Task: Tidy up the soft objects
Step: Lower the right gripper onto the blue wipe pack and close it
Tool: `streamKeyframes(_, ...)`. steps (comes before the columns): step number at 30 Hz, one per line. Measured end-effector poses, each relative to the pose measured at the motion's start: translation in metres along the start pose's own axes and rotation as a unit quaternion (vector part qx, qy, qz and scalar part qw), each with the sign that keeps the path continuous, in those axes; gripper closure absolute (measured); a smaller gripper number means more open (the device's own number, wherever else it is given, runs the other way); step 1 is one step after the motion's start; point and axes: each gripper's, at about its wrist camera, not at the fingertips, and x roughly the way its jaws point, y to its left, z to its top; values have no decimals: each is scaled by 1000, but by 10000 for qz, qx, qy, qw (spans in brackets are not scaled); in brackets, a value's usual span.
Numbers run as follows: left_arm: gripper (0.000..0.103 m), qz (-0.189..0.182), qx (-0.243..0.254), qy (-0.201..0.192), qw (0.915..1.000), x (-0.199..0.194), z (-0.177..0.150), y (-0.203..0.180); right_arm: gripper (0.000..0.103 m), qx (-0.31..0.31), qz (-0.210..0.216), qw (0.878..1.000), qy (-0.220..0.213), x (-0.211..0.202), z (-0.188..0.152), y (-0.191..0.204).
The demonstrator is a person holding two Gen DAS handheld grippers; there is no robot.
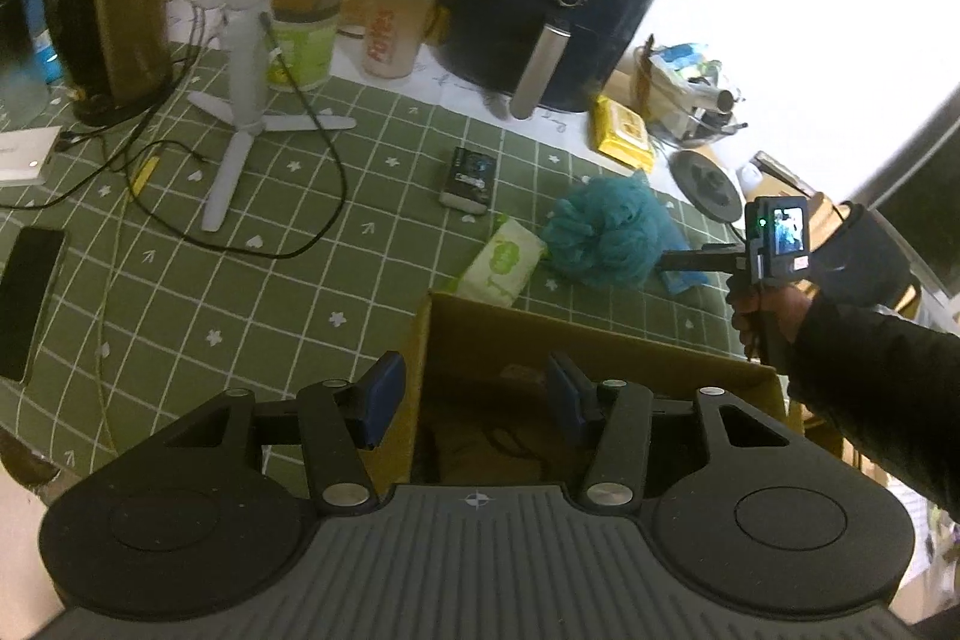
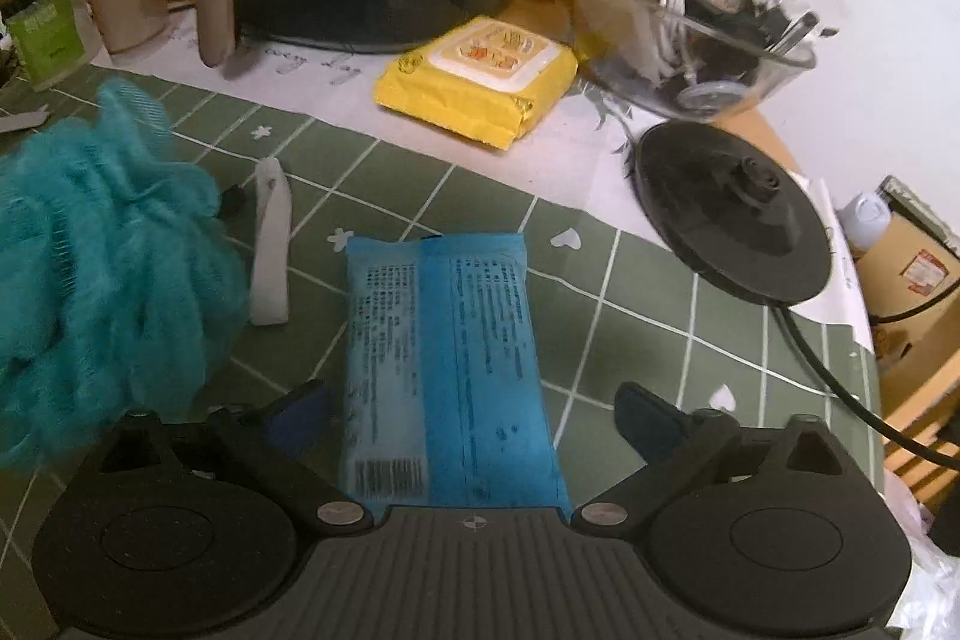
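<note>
My left gripper [image 1: 474, 400] hangs open over the left wall of a cardboard box [image 1: 600, 346], with one finger outside and one inside, and grips nothing. Beyond the box lie a green-and-white tissue pack [image 1: 501, 265] and a teal bath loofah [image 1: 606, 232] on the green checked cloth. My right gripper [image 2: 474, 418] stands open astride a blue tissue pack [image 2: 444, 358], its pads clear of both sides. The loofah [image 2: 90, 268] lies just left of it. A yellow wipes pack [image 2: 480, 79] lies further back.
A dark air fryer [image 1: 552, 10], a kettle [image 1: 111, 4], a shaker bottle [image 1: 399, 10] and a white tripod [image 1: 246, 100] with cables crowd the back. A kettle base [image 2: 732, 220] and a glass bowl [image 2: 708, 40] stand at the right. A phone [image 1: 27, 304] lies at the left edge.
</note>
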Motion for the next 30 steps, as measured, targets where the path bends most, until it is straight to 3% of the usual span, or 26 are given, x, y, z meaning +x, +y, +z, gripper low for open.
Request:
streamKeyframes(5,52,36,-55,-42,10000,-5,0,1,17,282,426,9987,22,7,5,-10)
streamKeyframes(9,52,34,-70,-102,9999,-6,0,1,33,185,458,9987,95,4,8,-8)
streamKeyframes(15,52,-39,90,-209,9997,-5,7,-2,41,229,450,9985,214,-2,6,-6)
streamKeyframes(25,52,-340,725,-337,9962,1,34,-10,43,630,517,9966,-79,-59,-11,-13)
streamKeyframes(30,52,-488,1231,-158,9911,15,52,-19,43,764,572,9952,-236,-101,-21,-11)
